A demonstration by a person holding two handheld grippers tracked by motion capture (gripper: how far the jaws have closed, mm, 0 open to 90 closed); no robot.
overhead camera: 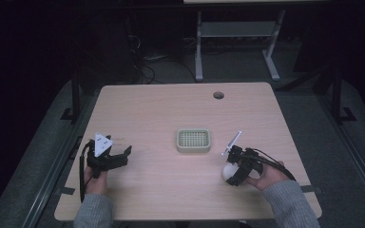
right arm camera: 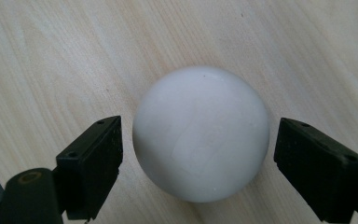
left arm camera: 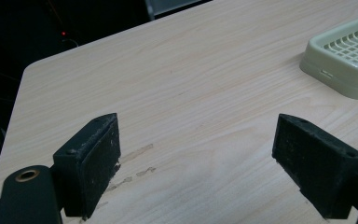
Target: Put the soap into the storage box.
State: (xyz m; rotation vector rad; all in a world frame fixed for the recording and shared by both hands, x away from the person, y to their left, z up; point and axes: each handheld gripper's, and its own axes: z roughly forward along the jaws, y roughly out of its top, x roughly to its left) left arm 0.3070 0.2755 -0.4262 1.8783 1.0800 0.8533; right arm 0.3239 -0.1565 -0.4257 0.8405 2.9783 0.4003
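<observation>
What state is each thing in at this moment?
Ball: on the table, between the right gripper's open jaws, not gripped.
Tray: upright at mid-table, empty.
Left gripper: open, holding nothing.
Right gripper: open, straddling the ball.

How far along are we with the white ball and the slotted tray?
Nothing looks done yet: the green slotted tray is empty at mid-table. In hand: the right gripper straddles the white ball on the table, jaws open with small gaps either side. The left gripper is open over bare wood. Probably left: close, lift, and perhaps set the ball in the tray.
</observation>
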